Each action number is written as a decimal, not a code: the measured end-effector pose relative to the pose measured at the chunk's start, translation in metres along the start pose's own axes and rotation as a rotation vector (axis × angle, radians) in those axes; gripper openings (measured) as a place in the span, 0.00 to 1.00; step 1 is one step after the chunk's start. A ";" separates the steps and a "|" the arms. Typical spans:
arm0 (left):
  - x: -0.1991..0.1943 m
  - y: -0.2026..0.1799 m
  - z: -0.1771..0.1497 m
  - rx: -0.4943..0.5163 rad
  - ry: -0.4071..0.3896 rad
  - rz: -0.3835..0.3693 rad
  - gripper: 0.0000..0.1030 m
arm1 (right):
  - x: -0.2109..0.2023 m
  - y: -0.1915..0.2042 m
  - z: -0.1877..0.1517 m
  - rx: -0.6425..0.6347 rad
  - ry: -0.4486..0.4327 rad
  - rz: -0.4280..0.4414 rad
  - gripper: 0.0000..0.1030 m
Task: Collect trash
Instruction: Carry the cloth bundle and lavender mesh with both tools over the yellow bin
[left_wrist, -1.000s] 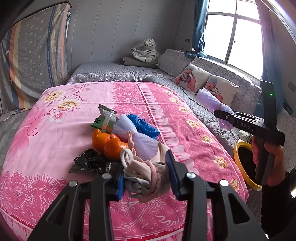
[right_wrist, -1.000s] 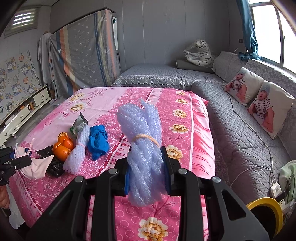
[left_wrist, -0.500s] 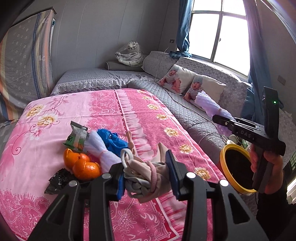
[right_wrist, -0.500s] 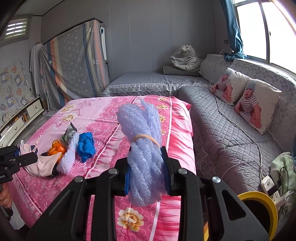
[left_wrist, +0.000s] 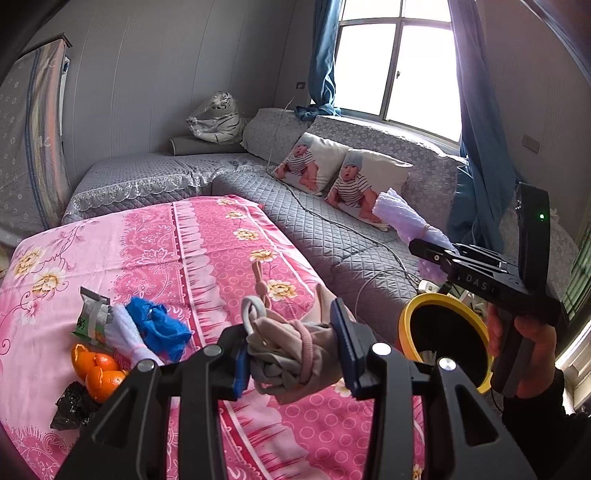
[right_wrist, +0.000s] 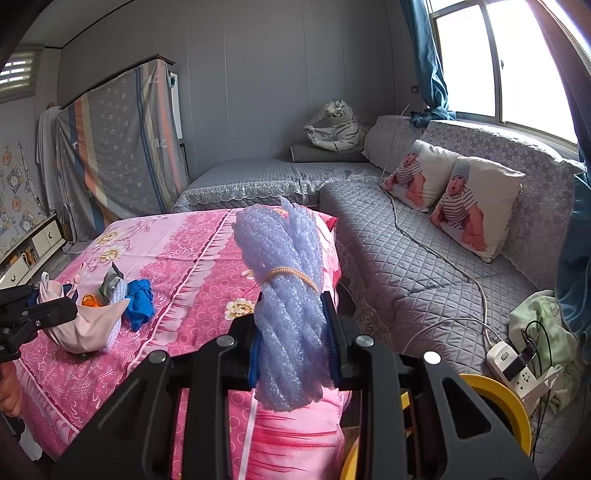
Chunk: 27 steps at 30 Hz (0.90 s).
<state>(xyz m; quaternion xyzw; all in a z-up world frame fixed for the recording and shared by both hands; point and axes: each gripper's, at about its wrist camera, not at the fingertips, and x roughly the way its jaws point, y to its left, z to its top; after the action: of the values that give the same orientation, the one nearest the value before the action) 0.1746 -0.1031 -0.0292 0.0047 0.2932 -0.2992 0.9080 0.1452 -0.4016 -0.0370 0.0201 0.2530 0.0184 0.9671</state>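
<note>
Left gripper (left_wrist: 290, 349) is clamped on a beige cloth bundle (left_wrist: 291, 350), right gripper (right_wrist: 293, 347) on a purple foam-net roll (right_wrist: 286, 295), both carried near the yellow bin (left_wrist: 402, 321) at right. Loose tails could be snagged on its rim, or trash dropped short.

Your way to the yellow bin (left_wrist: 406, 325) looks open from above, its dark mouth has nothing over it. It sits squeezed between the pink bed (left_wrist: 229, 266) edge and the grey sofa (left_wrist: 332, 236), so the sides are tight. Watch the white cable (right_wrist: 436, 254) trailing over the sofa seat to the power strip (right_wrist: 517, 369) just beside the bin.
</note>
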 end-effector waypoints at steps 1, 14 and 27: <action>0.003 -0.004 0.003 0.006 -0.002 -0.007 0.35 | -0.003 -0.005 -0.001 0.003 -0.005 -0.011 0.25; 0.038 -0.061 0.021 0.065 0.007 -0.112 0.35 | -0.026 -0.054 -0.011 0.071 -0.031 -0.096 0.25; 0.081 -0.122 0.024 0.127 0.055 -0.225 0.35 | -0.046 -0.109 -0.031 0.147 -0.027 -0.194 0.25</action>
<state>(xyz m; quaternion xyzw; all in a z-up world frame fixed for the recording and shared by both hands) 0.1730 -0.2515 -0.0327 0.0374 0.2971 -0.4167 0.8583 0.0927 -0.5114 -0.0470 0.0668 0.2412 -0.0941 0.9636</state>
